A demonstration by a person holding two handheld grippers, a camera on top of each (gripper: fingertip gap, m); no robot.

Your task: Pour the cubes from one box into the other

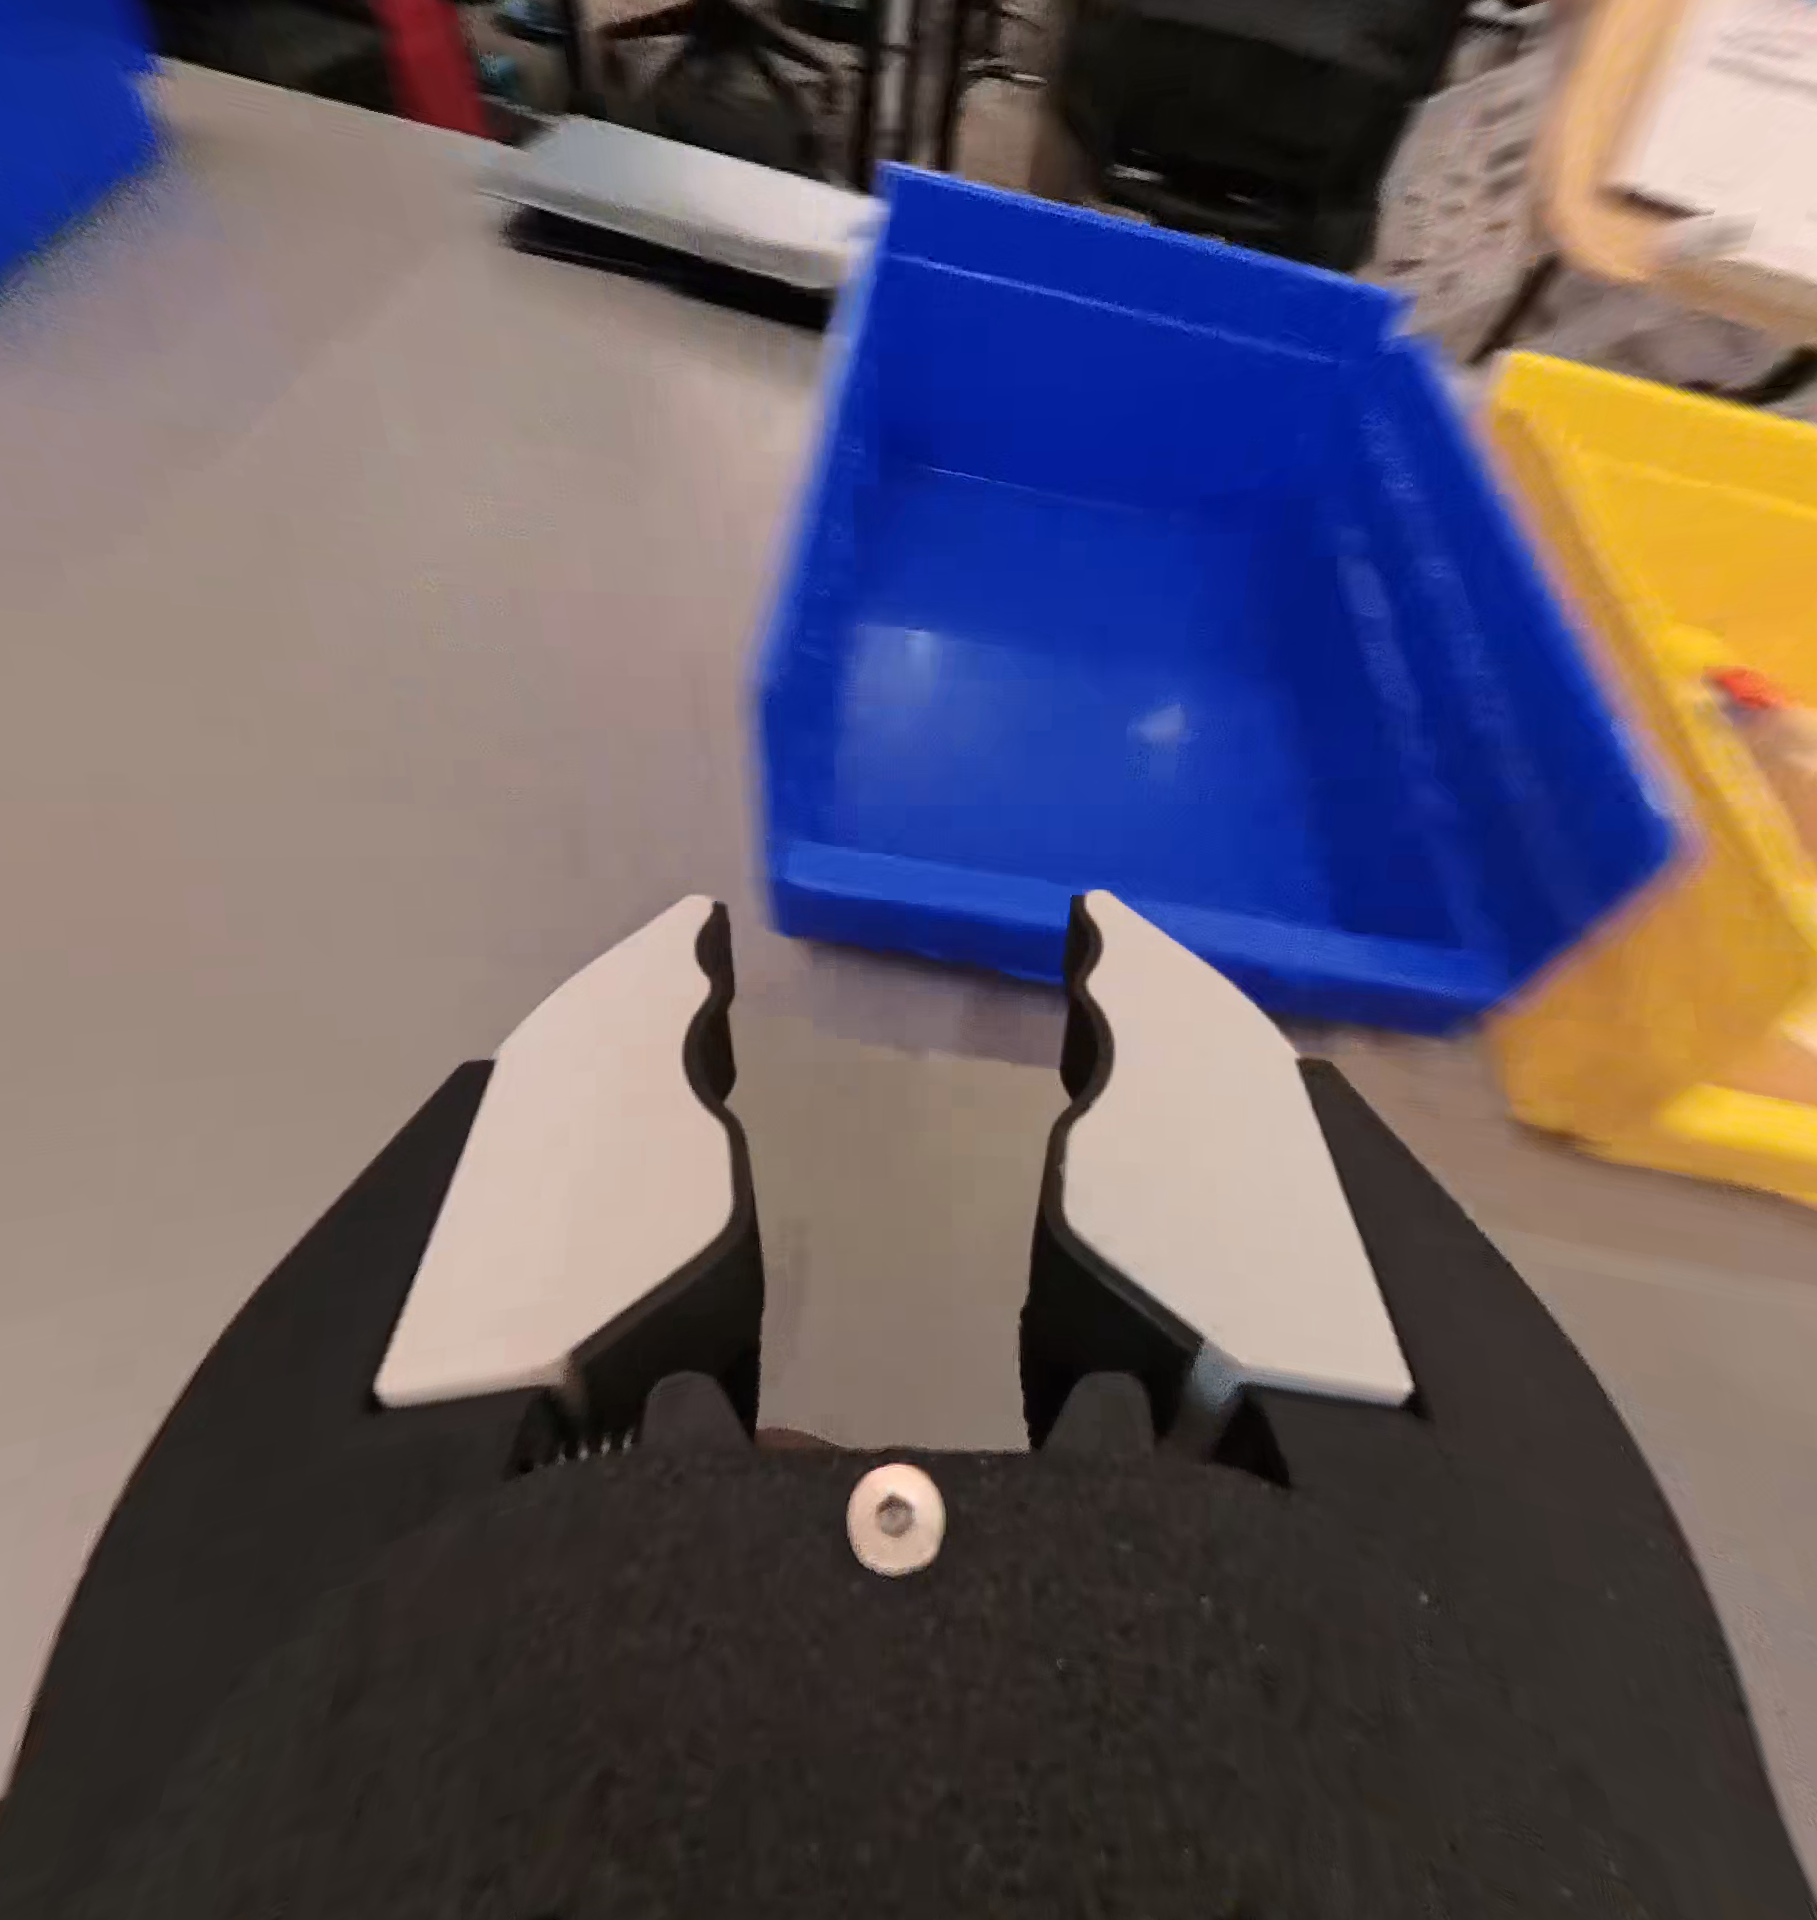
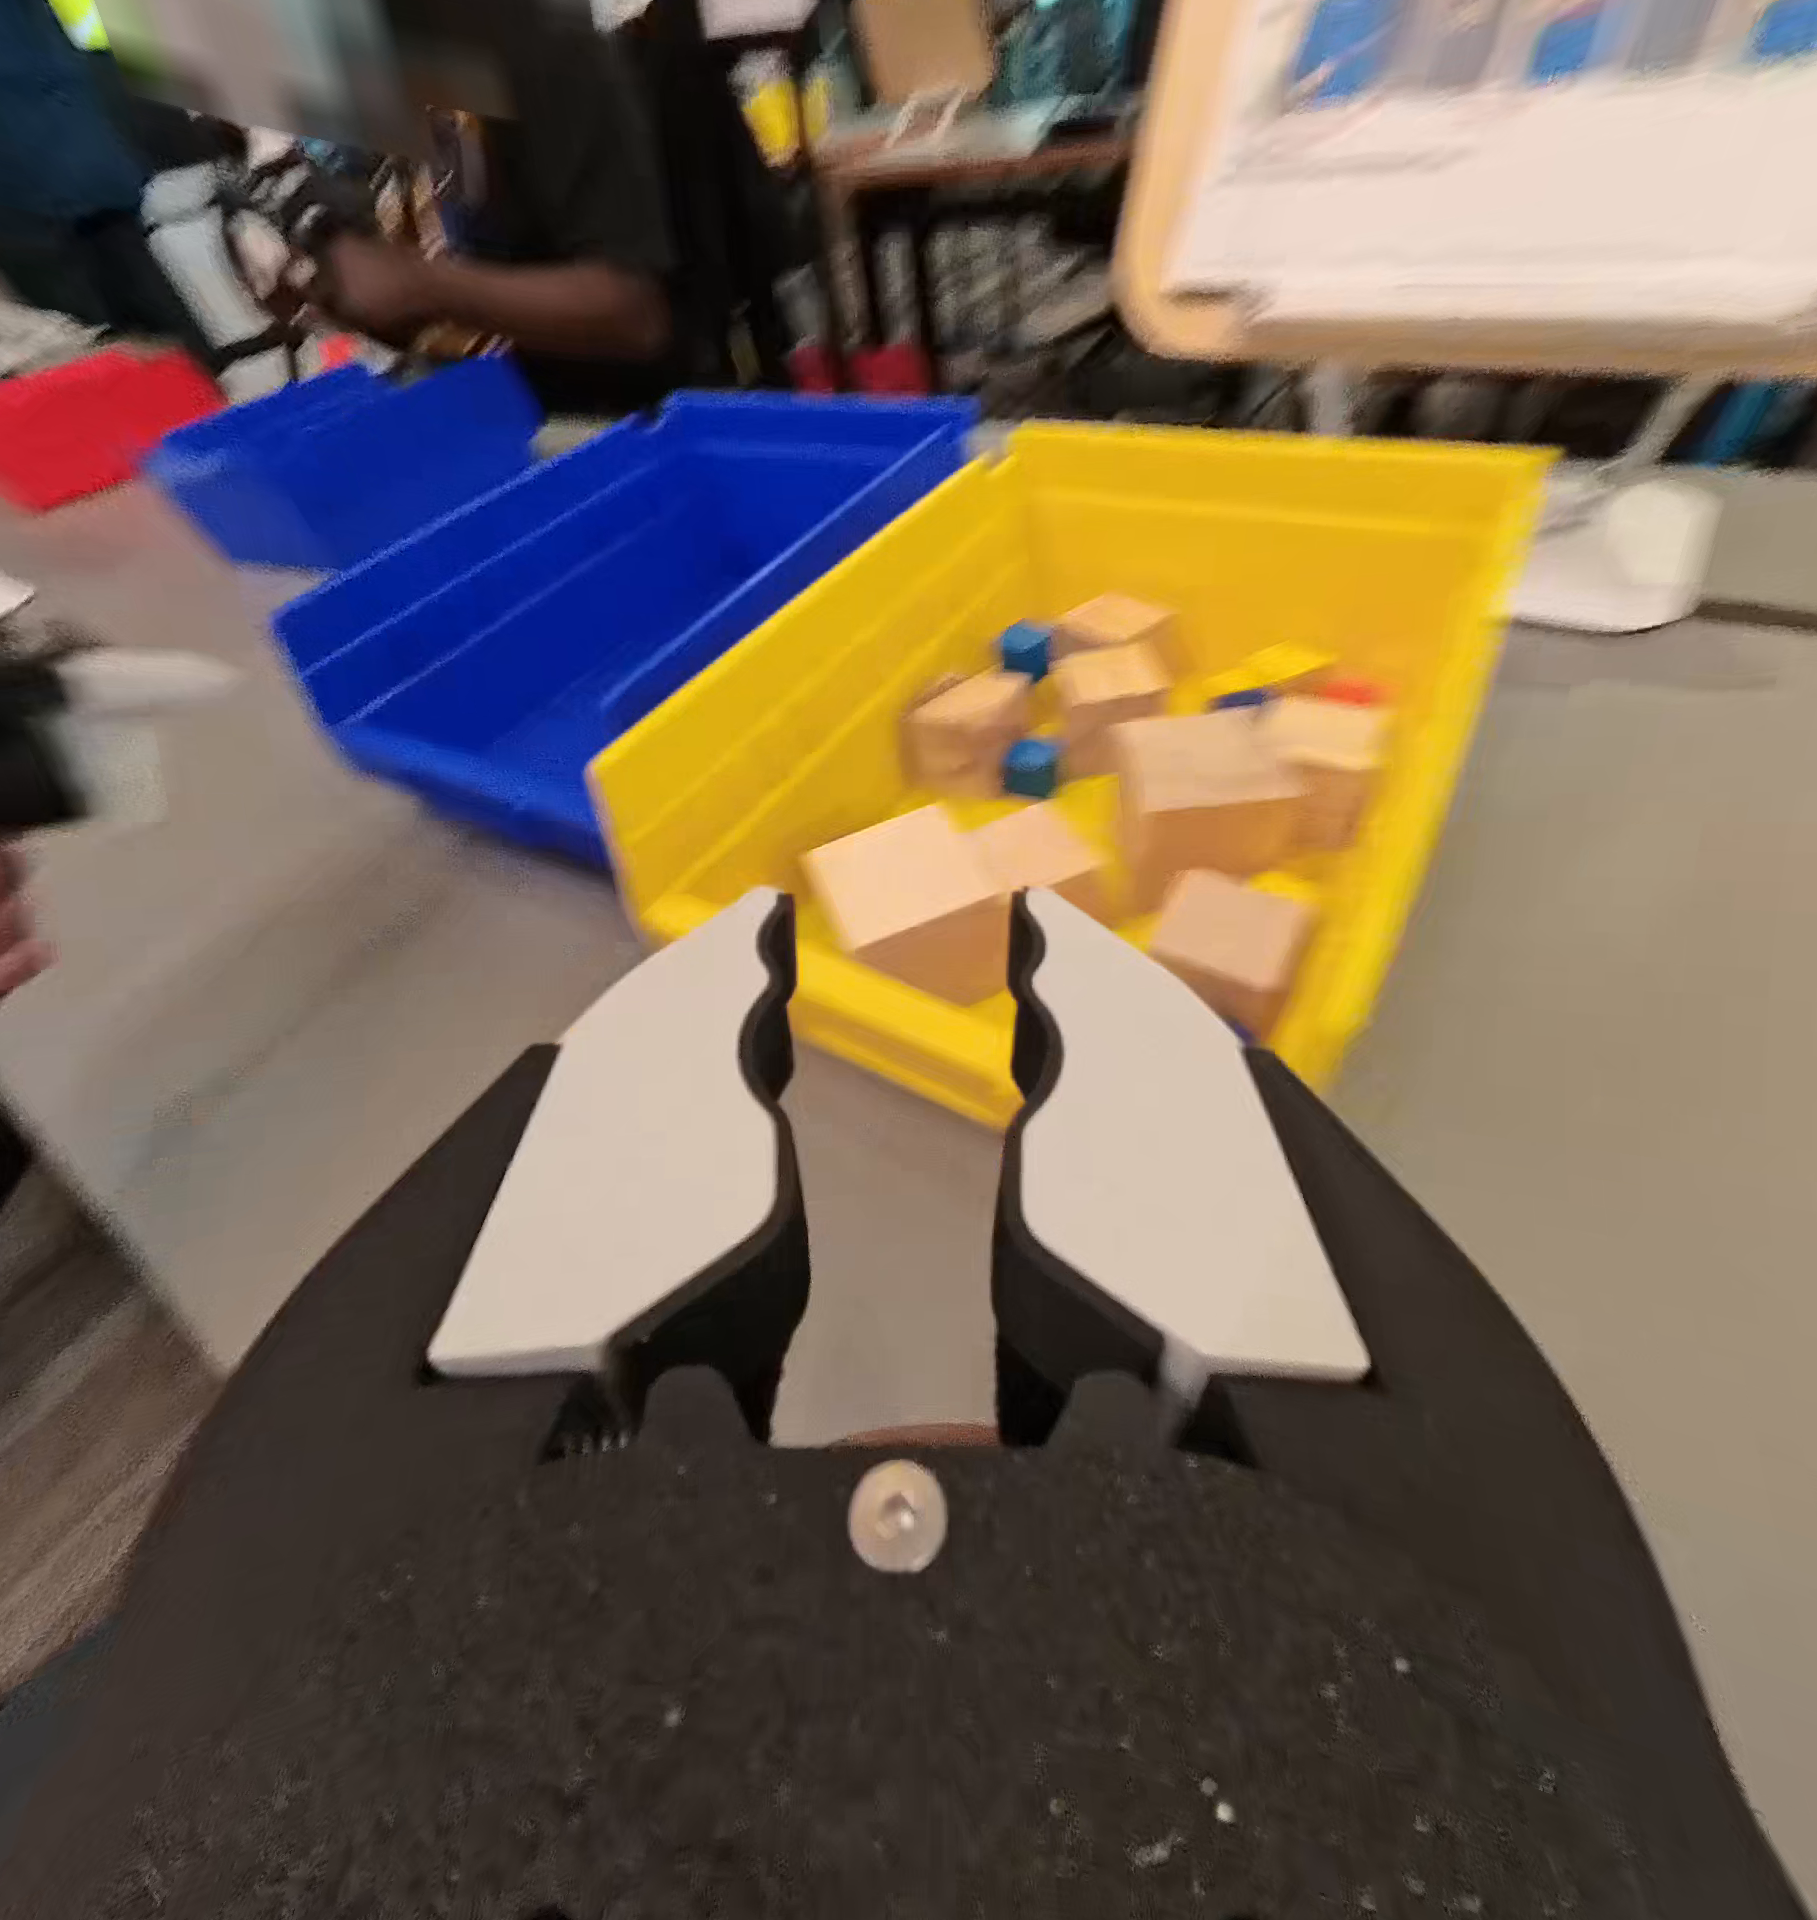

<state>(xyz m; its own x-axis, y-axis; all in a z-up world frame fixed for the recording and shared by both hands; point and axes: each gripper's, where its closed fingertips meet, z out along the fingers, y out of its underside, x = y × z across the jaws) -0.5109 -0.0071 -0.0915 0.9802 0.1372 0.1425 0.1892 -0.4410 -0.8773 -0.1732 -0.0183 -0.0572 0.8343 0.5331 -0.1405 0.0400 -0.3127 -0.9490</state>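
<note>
Looking along my left gripper (image 1: 899,914), I see its jaws spread wide with only bare grey table (image 1: 312,675) between them; they hold nothing. Just ahead of the fingertips stands the blue box (image 1: 1143,623), its low front lip nearest me, its inside bare. The yellow box (image 1: 1662,727) sits close against the blue one's right side, cut off by the frame edge, with a few pale cubes blurred inside it. At the far table edge lies a flat grey slab (image 1: 675,218), too smeared to name.

On the other side, my right gripper (image 2: 899,914) has its jaws parted too, somewhat narrower than the left pair, and they grip nothing. Its tips hover just short of the yellow box (image 2: 810,748), at the low front wall. Inside lie the cubes (image 2: 1195,790): mostly plain wooden ones heaped toward the middle and right, with small blue cubes (image 2: 1029,767) among them and one red piece (image 2: 1351,691) near the back. The blue box (image 2: 530,665) lies alongside the yellow one on its left, side walls close together; whether they touch I cannot tell. Farther back stand a second blue bin (image 2: 343,468) and a red bin (image 2: 62,426). A person (image 2: 530,270) in dark clothing is beyond the table.
</note>
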